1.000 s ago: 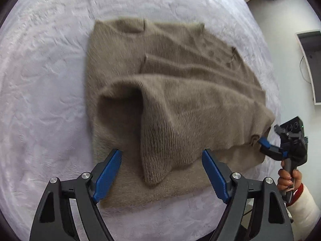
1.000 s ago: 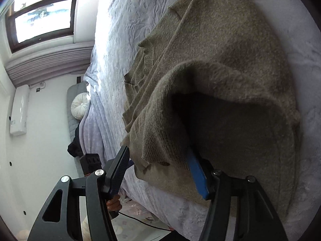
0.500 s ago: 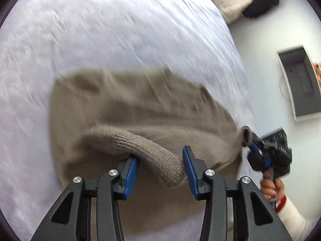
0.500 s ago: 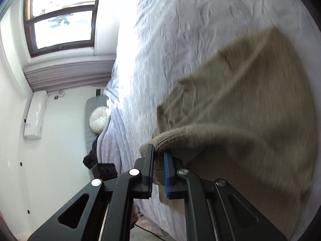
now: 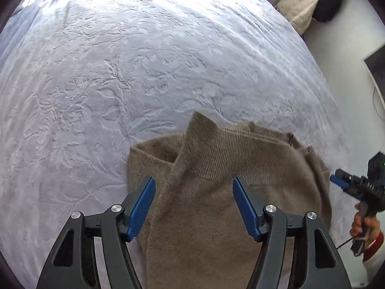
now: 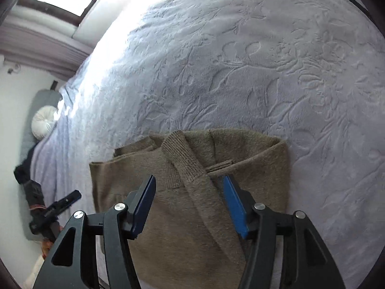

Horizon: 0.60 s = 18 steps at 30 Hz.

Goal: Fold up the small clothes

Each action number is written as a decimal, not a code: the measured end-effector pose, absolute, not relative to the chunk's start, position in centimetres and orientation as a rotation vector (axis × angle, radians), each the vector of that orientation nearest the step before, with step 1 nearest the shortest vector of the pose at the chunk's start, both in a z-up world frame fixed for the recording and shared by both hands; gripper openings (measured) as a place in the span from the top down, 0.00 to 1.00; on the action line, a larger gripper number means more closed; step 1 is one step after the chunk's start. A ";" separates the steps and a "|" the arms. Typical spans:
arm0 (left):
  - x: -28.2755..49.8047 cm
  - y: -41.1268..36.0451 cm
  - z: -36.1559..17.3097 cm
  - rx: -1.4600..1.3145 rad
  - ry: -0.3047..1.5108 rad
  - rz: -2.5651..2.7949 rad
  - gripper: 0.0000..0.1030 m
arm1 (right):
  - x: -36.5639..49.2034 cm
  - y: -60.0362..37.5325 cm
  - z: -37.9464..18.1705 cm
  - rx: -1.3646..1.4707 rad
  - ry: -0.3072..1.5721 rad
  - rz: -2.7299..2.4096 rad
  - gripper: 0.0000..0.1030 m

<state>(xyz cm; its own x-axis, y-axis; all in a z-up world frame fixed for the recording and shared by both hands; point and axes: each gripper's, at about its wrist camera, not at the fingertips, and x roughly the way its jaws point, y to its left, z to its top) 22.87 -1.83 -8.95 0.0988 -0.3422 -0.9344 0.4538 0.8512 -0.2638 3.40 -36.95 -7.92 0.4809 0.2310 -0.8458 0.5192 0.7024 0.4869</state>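
Sweater [image 5: 216, 192] lay folded on the bed [image 5: 144, 72], close to its near edge, w/ wide bare cover beyond it. Ribbed hem ran across the top, so the long axis went side to side between both hands. Left gripper [image 5: 193, 204] hung just above the left part, jaws opening, cloth under them but not pinched. Right gripper [image 6: 190, 202] hung above the right part, jaws opening too, nothing pressed between the pads. A ribbed sleeve [image 6: 182, 159] lay diagonal between its fingers, so right hand looked nearer to that loose piece.
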 end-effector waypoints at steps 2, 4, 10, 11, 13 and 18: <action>22.2 -3.1 -10.2 0.148 1.375 -0.588 0.34 | 4.6 -36.2 -8.9 0.755 1.149 -0.188 0.39; 21.7 -4.2 -11.9 0.172 1.403 -0.574 0.34 | 6.2 -34.7 -9.9 0.602 1.231 -0.205 0.44; 21.0 -5.1 -13.9 0.252 1.377 -0.490 0.34 | 8.1 -31.8 -9.6 0.235 1.256 -0.273 0.87; 21.0 -4.9 -14.2 0.260 1.378 -0.482 0.34 | 8.1 -32.7 -9.5 0.283 1.238 -0.277 0.87; 20.9 -4.3 -14.8 0.271 1.390 -0.470 0.34 | 8.1 -34.5 -10.7 0.399 1.261 -0.269 0.85; 20.6 -2.1 -14.2 0.286 1.386 -0.429 0.34 | 5.0 -38.5 -11.4 0.610 1.194 -0.411 0.58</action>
<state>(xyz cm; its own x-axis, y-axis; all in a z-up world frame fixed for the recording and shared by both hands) 20.60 -2.10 -14.17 0.1260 -0.1242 -0.9842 0.4536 0.8895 -0.0542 4.98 -38.51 -11.43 0.3253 0.0197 -0.9454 0.5970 0.7710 0.2215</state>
